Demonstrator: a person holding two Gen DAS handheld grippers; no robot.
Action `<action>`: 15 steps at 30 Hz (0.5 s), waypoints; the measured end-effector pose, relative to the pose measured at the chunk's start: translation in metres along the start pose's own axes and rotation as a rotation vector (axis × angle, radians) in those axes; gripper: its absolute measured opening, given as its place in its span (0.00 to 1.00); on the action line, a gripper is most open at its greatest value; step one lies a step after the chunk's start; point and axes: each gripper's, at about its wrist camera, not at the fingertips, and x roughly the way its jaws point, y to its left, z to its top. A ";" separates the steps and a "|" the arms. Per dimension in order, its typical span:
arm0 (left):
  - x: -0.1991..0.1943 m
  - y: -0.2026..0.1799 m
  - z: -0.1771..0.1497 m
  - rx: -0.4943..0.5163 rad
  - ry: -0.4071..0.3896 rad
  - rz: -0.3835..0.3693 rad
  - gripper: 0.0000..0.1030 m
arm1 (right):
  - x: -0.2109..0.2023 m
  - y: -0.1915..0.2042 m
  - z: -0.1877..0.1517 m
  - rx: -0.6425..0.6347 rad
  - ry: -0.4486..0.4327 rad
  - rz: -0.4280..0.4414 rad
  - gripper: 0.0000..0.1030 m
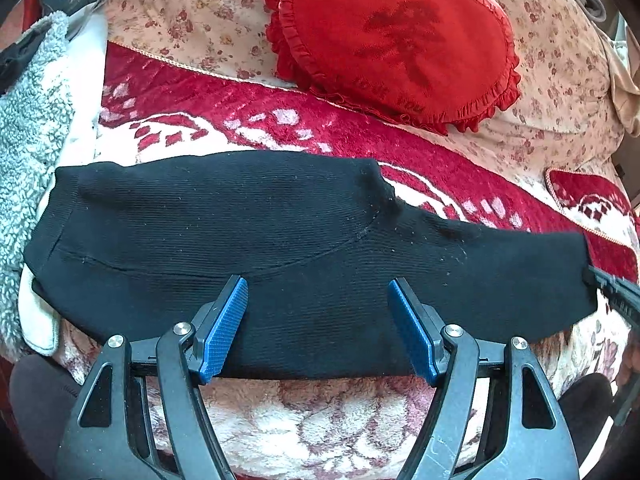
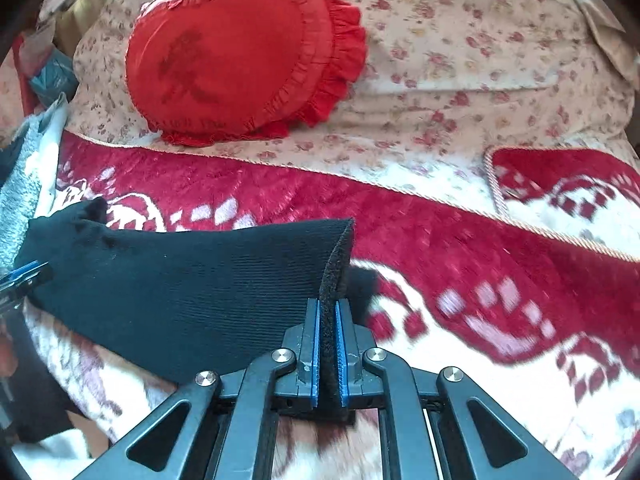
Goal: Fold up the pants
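Observation:
Black knit pants [image 1: 256,240] lie folded lengthwise across a red and white patterned blanket [image 1: 280,120]. My left gripper [image 1: 318,292] is open, its blue pads apart over the near edge of the pants, holding nothing. My right gripper [image 2: 328,312] is shut on the right end of the pants [image 2: 180,280], which it holds a little lifted with the cuff edge standing up between the pads. The right gripper also shows at the right edge of the left wrist view [image 1: 612,288]. The left gripper shows at the left edge of the right wrist view [image 2: 24,276].
A red heart-shaped frilled cushion [image 1: 396,40] rests on a floral quilt [image 1: 192,20] behind the blanket. A grey fleecy cloth [image 1: 28,140] lies at the left. The blanket's near edge [image 1: 320,420] is below my left gripper.

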 end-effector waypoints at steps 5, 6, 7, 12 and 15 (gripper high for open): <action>0.010 -0.007 -0.006 0.029 0.023 0.013 0.71 | 0.018 -0.014 -0.019 0.053 0.031 -0.096 0.00; 0.010 -0.008 -0.007 0.036 0.025 0.016 0.71 | 0.018 -0.019 -0.020 0.098 0.021 -0.043 0.00; 0.009 -0.008 -0.007 0.038 0.022 0.018 0.71 | 0.018 -0.021 -0.020 0.128 0.027 -0.006 0.00; 0.004 -0.008 -0.001 0.022 0.000 0.008 0.71 | -0.008 -0.004 -0.011 0.054 -0.033 -0.046 0.02; 0.003 -0.016 0.002 0.043 -0.010 0.013 0.71 | -0.020 0.009 -0.005 0.062 -0.086 0.019 0.03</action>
